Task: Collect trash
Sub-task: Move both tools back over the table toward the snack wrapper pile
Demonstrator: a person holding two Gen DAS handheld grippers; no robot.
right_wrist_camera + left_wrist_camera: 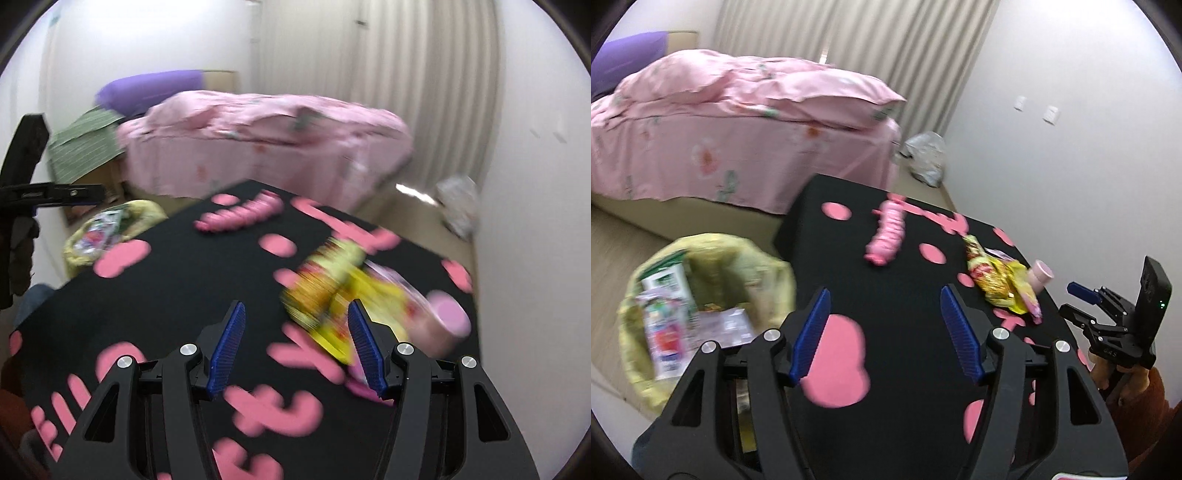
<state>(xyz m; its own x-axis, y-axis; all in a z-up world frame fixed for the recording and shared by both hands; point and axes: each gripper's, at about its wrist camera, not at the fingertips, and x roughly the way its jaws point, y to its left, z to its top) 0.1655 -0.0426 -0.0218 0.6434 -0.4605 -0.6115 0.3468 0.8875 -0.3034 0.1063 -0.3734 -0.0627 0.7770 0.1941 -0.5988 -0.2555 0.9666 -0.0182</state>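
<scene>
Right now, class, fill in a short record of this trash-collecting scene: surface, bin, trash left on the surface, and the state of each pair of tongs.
surface: black table cover with pink shapes
bin: yellow-lined trash bin beside the table, cartons and wrappers already inside
trash left: pink crumpled wrapper, yellow snack bag, pink cup lying on its side
left tongs: open, empty
right tongs: open, empty, near the yellow snack bag
background: bed with pink bedding
</scene>
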